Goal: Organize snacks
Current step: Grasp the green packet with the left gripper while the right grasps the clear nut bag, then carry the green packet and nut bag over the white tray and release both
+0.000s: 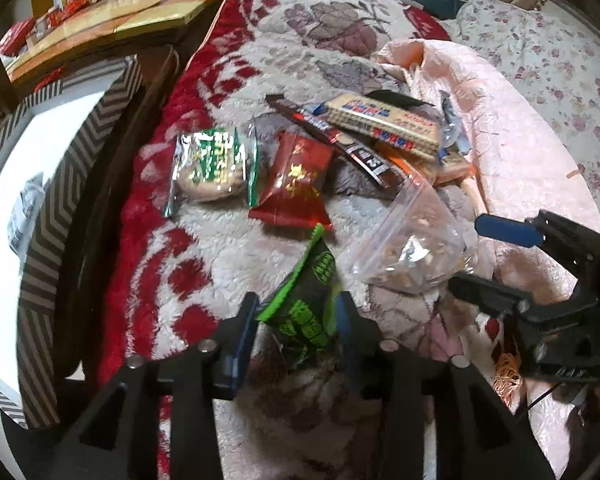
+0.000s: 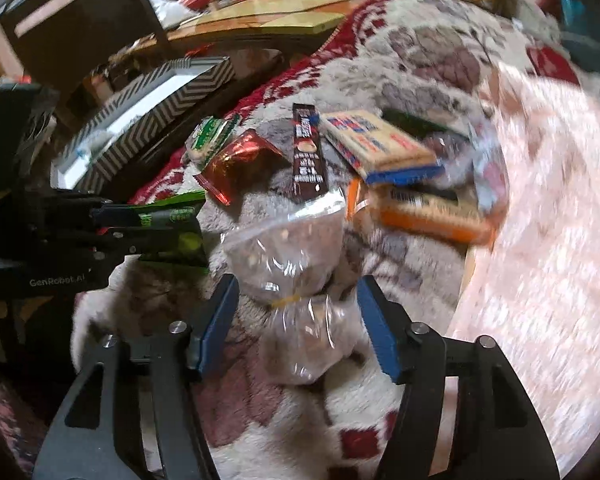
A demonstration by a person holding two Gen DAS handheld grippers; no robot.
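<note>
Green packet (image 1: 306,300) upright (tilted) between left tool (image 1: 298,322)

The left gripper (image 1: 296,316), at the bottom centre of its own view, has its blue-padded jaws closed on a packet. The right gripper (image 2: 296,320), low in its view, stands with jaws spread wide, touching nothing.

Your left wrist camera looks steeply down, close over the fleece blanket (image 1: 240,248); your right wrist camera does likewise from its right. Both share the clear bag (image 1: 412,248) (image 2: 296,264) and the snack pile.
</note>
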